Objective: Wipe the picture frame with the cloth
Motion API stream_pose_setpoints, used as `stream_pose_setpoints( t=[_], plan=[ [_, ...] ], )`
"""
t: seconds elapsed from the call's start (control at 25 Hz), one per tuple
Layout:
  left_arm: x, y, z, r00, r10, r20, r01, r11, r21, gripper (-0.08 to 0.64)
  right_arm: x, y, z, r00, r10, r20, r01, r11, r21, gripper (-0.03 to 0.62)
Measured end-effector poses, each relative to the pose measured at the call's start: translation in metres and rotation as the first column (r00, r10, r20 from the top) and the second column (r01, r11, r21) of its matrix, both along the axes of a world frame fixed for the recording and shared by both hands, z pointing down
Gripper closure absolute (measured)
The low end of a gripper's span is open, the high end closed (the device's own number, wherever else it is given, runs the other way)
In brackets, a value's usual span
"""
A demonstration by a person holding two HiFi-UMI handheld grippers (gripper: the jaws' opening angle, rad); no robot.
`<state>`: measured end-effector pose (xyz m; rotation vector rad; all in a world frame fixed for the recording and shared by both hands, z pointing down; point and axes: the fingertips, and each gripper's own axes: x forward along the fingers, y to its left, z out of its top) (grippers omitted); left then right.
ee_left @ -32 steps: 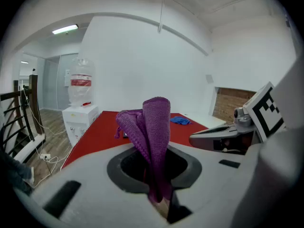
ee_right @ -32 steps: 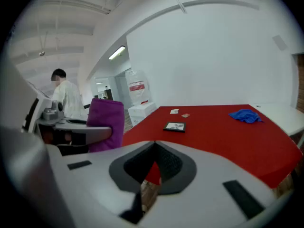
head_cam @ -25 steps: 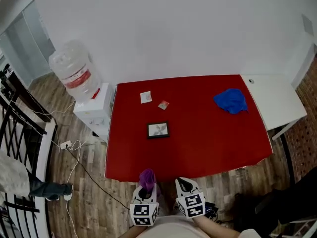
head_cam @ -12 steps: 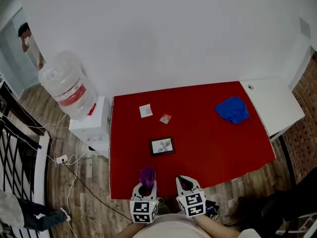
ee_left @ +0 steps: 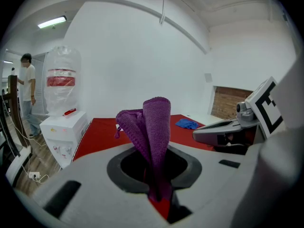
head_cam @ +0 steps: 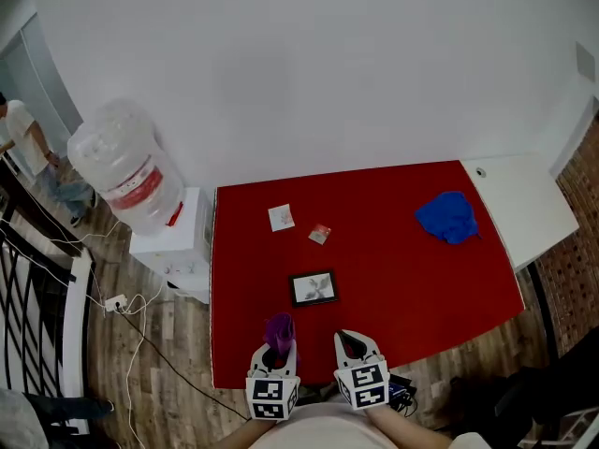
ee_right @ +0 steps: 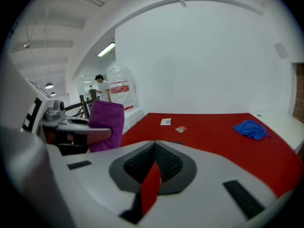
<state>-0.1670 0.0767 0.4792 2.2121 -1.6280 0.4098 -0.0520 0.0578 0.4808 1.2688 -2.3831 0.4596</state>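
A: Status on the tools?

B: Left tool (head_cam: 277, 348) is pinching the purple cloth (head_cam: 277, 329). The cloth stands up out of the jaws in a folded bunch. Right tool (head_cam: 347, 345) is pressed together with nothing in it.

A: Where's the frame?

B: The frame (head_cam: 314, 288) lies flat on the red surface (head_cam: 402, 279), lower middle of the head view, close to the near edge. Nothing touches it.

A: How does it sit relative to the tools?

B: Both tools hang off the near edge, side by side at the bottom of the head view. The frame sits above the gap between them, about equally near to each. From the left tool it's up and a little to the right. Its long axis runs left-right, right end tipped slightly upward.

A: So wiping hasn't started.

B: I'd say not. The cloth is well short of the frame. My guess is the left tool goes forward and slightly right, then strokes along the long side. The right tool is free to pin the frame, since it looks light enough to slide.

A: Clutter?

B: Two small cards (head_cam: 281, 218) lie beyond the frame, and a blue rag (head_cam: 448, 217) sits at the right. Both are out of the way.
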Motion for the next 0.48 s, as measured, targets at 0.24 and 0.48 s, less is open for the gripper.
stream_pose_setpoints(
  t=[0.24, 0.48],
  plan=[
    [0.0, -0.023, -0.002, 0.999, -0.044, -0.001, 0.044, 0.999, -0.001, 0.499, 0.001, -0.027, -0.001, 0.999, -0.046, -0.011, 0.046, 0.999, -0.006, 0.589],
    [0.005, -0.034, 0.002, 0.998, -0.062, 0.005, 0.062, 0.998, -0.009, 0.499, 0.008, -0.043, 0.002, 0.999, -0.053, -0.002, 0.053, 0.999, -0.009, 0.589]
  ],
)
